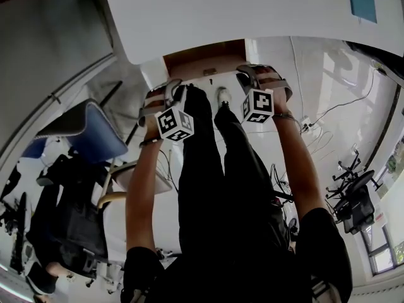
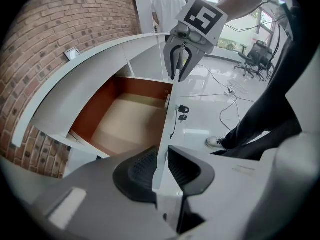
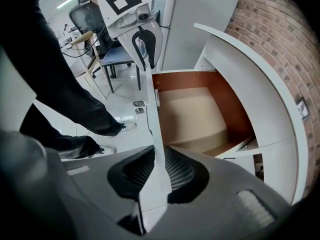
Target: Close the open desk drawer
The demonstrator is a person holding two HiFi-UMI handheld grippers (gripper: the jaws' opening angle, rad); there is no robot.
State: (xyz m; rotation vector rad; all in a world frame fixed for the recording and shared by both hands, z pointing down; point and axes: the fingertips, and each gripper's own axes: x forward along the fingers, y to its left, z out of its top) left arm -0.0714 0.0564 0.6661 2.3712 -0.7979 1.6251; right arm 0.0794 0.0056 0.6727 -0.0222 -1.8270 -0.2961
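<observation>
The desk drawer (image 2: pixel 127 121) stands pulled out of the white desk (image 1: pixel 240 11), its brown and tan inside bare. Its white front panel (image 2: pixel 167 119) runs edge-on toward both cameras, and a key (image 2: pixel 182 109) sits in its lock. My left gripper (image 2: pixel 161 166) is shut on the panel's top edge, pads on either side. Farther along the same edge my right gripper (image 3: pixel 157 171) is shut on it too. Each gripper shows in the other's view: the right gripper (image 2: pixel 179 76) and the left gripper (image 3: pixel 145 64). From the head both marker cubes (image 1: pixel 175 124) (image 1: pixel 257 105) hang just before the drawer (image 1: pixel 202 57).
My legs in dark trousers (image 1: pixel 214 169) stand between the arms, one shoe (image 1: pixel 223 96) near the drawer. A blue chair (image 1: pixel 95 131) is at the left, cables (image 1: pixel 322 137) lie on the glossy floor at the right. A brick wall (image 2: pixel 60 29) backs the desk.
</observation>
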